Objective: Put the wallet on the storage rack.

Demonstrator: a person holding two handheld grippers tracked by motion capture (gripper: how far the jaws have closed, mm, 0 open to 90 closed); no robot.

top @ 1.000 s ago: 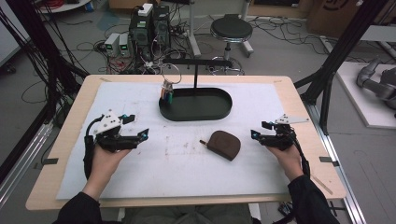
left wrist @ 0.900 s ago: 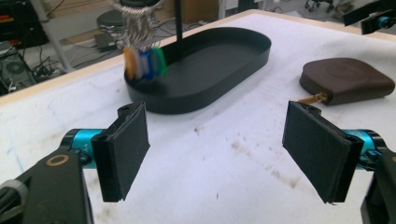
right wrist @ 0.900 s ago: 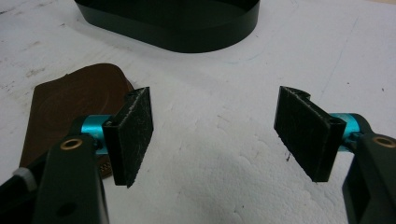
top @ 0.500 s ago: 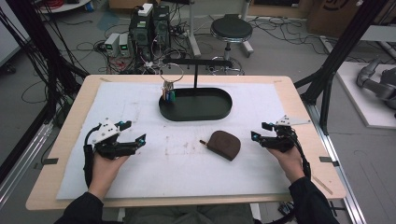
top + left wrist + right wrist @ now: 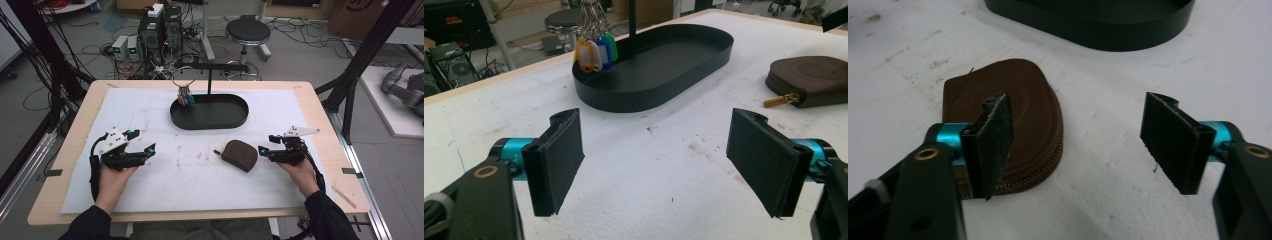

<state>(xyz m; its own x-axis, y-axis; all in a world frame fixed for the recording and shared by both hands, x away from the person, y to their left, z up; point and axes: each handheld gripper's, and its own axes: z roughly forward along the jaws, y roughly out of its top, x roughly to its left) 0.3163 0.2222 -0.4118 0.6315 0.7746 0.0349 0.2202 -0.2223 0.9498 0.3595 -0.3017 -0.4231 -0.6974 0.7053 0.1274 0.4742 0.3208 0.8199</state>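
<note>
Both tools have drifted a bit since a second ago: the left tool (image 5: 145,151) has slid down toward the person's edge of the worktop (image 5: 320,120), and the right tool (image 5: 265,150) has crept in closer to the brown zip pouch (image 5: 240,154). Neither one is holding anything, and both sets of jaws are spread wide with just bare white mat (image 5: 150,110) showing in the gap. In the right gripper view the pouch (image 5: 1020,107) lies flat just ahead of the tool (image 5: 1083,145), partly behind its left jaw, zipper edge facing the camera, not touched by either pad as far as I can see. From the left tool (image 5: 659,165) the same pouch (image 5: 814,82) sits ahead and off to the right, its brass zip pull (image 5: 780,101) sticking out toward the middle of the mat. Straight ahead of the left tool, farther out, is the black oval tray (image 5: 659,65) with an upright post, and a bunch of key tags (image 5: 596,52) in orange, blue and green hangs from a ring over the tray's left end. In the high view that tray (image 5: 210,111) is beyond both tools, roughly between them, with the key tags (image 5: 185,98) hanging at its left end.
</note>
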